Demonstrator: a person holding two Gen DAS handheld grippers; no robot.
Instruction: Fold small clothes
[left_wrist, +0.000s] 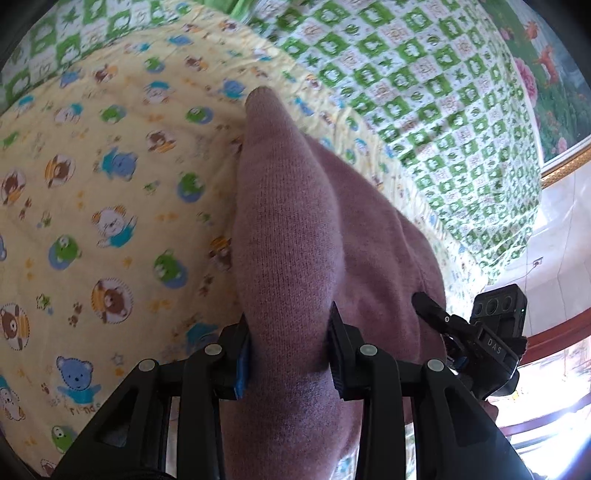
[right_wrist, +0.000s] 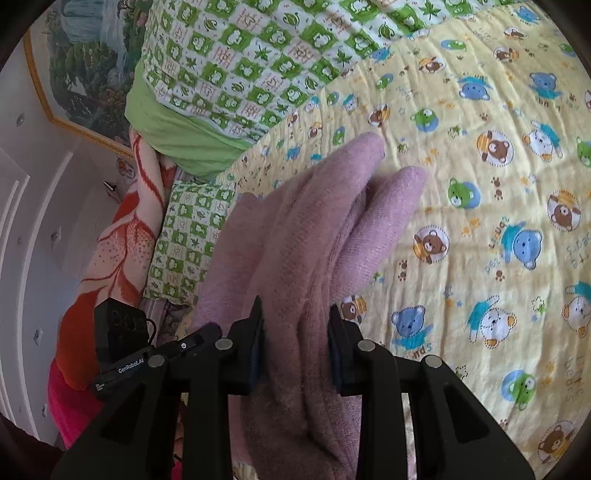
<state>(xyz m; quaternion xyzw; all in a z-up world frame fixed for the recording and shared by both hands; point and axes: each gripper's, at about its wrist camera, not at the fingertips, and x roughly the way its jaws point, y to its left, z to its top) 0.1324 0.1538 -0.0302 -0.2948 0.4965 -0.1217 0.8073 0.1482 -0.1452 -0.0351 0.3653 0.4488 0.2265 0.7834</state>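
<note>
A small mauve knitted garment (left_wrist: 291, 229) is held up over a yellow bear-print blanket (left_wrist: 110, 184). My left gripper (left_wrist: 290, 343) is shut on a thick fold of it, which bulges forward between the fingers. My right gripper (right_wrist: 295, 343) is shut on another bunched part of the same garment (right_wrist: 306, 236), whose two rounded ends point away over the blanket (right_wrist: 480, 221). The right gripper's black body shows at the right in the left wrist view (left_wrist: 491, 343), close beside the left. The left gripper's body shows at the left in the right wrist view (right_wrist: 122, 332).
A green-and-white checked quilt (left_wrist: 424, 92) lies beyond the blanket, with a green pillow (right_wrist: 184, 136) and an orange patterned blanket (right_wrist: 122, 236) at the bed's side. A framed landscape picture (right_wrist: 81, 74) hangs on the wall.
</note>
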